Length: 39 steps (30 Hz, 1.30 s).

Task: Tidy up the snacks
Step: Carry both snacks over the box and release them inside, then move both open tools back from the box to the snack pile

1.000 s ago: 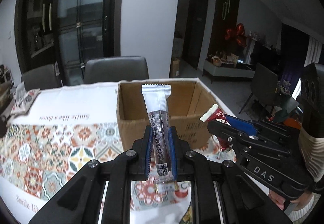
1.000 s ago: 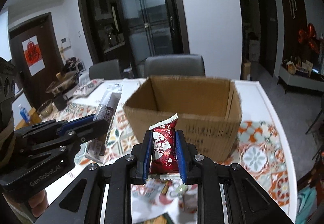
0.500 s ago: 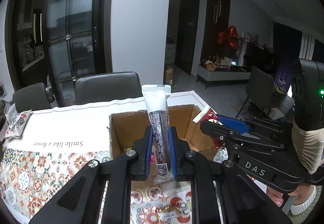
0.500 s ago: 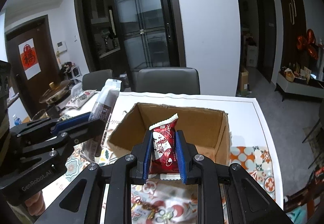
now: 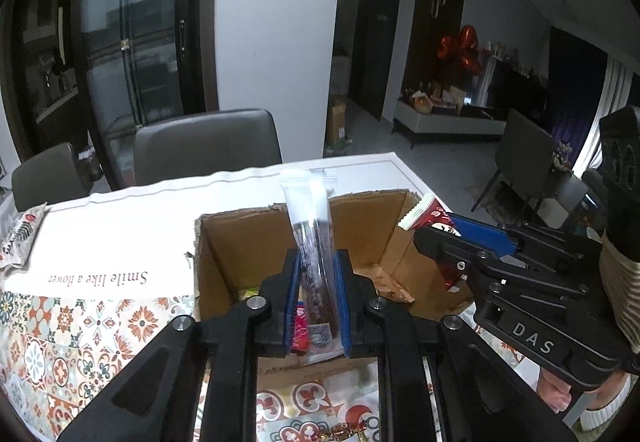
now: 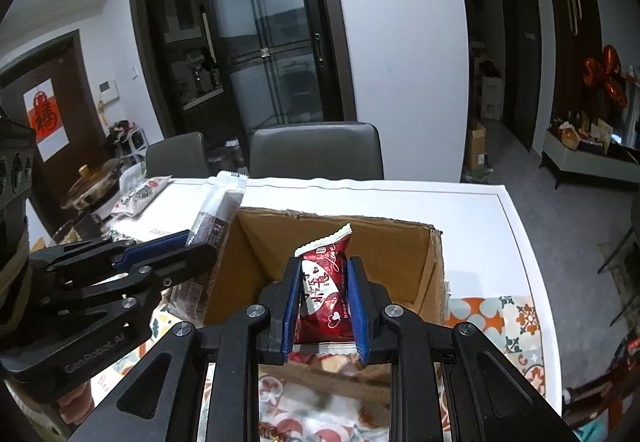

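A: From the left wrist view, where does the stick snack (image 5: 310, 238) sit against the cardboard box (image 5: 224, 242)?

B: It stands upright between the pads of the left gripper (image 5: 316, 298), long axis pointing up and slightly away, directly over the box's open mouth near its near wall. The jaws have just been opening a little, with the wrapper between them; the pads look barely on it now, so the hold seems to be loosening. Straight below it lie other packets on the box floor.

A: And the other gripper in that view?

B: The right gripper (image 5: 430, 232) reaches in over the box's right wall, a red packet (image 5: 424, 212) poking from its tip.

A: Now the right wrist view.

B: The right gripper (image 6: 323, 302) is clamped tight on that red packet (image 6: 324, 294), which stands upright over the box's (image 6: 434, 270) near edge, opening just beyond. The left gripper (image 6: 196, 248) hangs at the box's left wall with the stick snack (image 6: 218, 208) rising above it.

A: So which drops first?

B: Likely the left one's: its load is already above the opening, so release alone should land it inside. The box rests on the patterned surface (image 6: 516, 326).
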Each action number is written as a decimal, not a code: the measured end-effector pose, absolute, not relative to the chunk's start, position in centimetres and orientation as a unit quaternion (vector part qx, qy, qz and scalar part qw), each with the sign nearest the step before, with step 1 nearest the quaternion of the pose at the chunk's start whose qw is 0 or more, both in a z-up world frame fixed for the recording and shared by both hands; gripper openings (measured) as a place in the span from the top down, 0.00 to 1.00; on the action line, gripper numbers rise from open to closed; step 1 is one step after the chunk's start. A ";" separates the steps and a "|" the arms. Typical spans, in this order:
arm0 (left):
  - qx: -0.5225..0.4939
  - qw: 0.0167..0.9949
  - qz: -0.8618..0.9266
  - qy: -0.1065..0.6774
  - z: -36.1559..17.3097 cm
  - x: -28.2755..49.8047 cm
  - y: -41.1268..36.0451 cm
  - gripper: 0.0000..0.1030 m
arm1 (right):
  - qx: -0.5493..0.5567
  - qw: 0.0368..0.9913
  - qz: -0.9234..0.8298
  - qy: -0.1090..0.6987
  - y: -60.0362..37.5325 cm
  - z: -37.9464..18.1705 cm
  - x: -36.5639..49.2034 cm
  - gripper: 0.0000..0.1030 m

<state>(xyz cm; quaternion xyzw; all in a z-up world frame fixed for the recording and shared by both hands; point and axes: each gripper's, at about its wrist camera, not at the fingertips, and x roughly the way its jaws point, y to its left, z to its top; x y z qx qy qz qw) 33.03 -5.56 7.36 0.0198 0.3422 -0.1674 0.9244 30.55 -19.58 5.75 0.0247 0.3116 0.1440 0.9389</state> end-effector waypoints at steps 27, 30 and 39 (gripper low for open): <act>0.071 0.932 -0.160 0.316 5.1 18.7 -5.8 0.46 | 0.009 0.946 0.115 0.304 -20.3 3.5 17.4 0.39; 0.069 0.924 -0.172 0.334 3.9 17.6 -5.8 0.45 | 0.006 0.942 0.115 0.316 -20.4 2.4 16.2 0.39; 0.075 0.895 -0.189 0.398 -1.4 14.4 -6.6 0.45 | 0.019 0.920 0.108 0.377 -20.8 -2.5 13.0 0.39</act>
